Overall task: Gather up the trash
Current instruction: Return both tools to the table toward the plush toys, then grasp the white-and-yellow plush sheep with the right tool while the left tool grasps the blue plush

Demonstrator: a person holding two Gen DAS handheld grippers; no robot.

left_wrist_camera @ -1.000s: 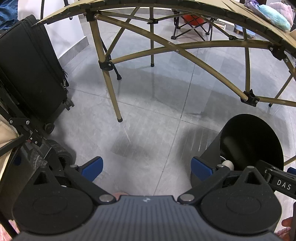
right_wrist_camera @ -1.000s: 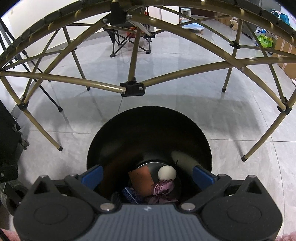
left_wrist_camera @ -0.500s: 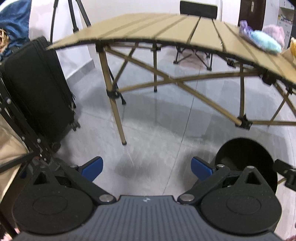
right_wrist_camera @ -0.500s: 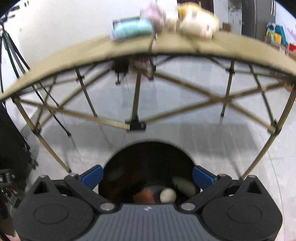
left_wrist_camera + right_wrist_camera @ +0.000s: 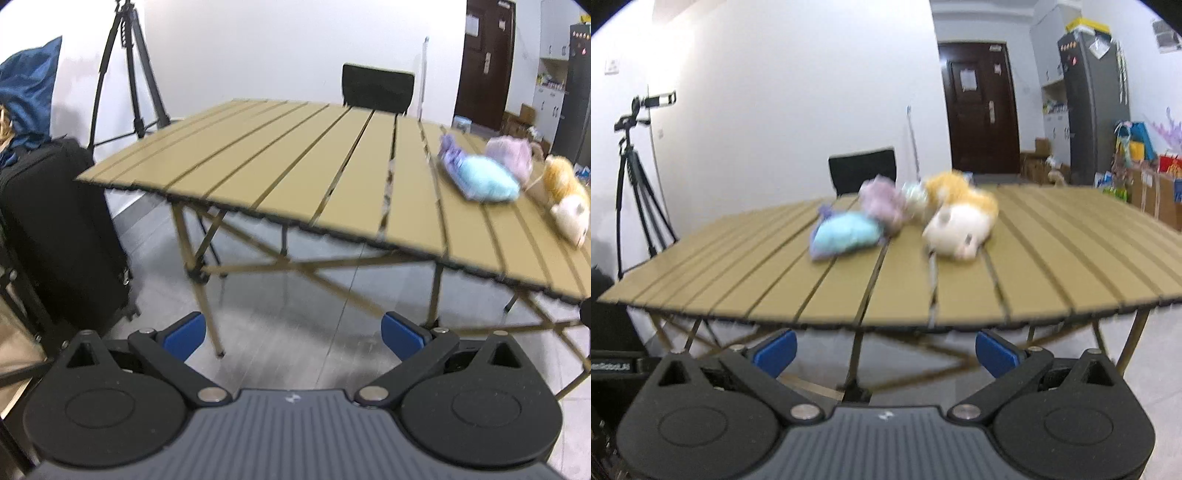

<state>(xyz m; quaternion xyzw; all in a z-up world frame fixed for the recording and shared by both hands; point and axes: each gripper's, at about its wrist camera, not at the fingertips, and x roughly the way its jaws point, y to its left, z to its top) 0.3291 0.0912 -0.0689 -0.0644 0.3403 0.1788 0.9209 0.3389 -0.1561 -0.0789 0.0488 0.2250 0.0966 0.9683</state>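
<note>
My left gripper (image 5: 291, 338) is open and empty, held in front of the near edge of the tan slatted folding table (image 5: 295, 162). My right gripper (image 5: 884, 350) is open and empty, just below the table's near edge (image 5: 1052, 266). On the table lie a light blue soft item (image 5: 844, 234), a lilac one (image 5: 881, 201) and a yellow and white plush (image 5: 960, 221); they also show at the right in the left wrist view, light blue (image 5: 484, 181) and yellow (image 5: 565, 188). The black bin is out of view.
A black suitcase (image 5: 55, 229) stands on the floor at the left. A tripod (image 5: 129, 70) and a black chair (image 5: 376, 88) stand behind the table. A dark door (image 5: 982, 110), a fridge (image 5: 1093, 103) and boxes lie at the far right.
Both grippers have risen from floor level over the black bin to table height. The bin with its trash has dropped out of view and the tabletop now shows.
</note>
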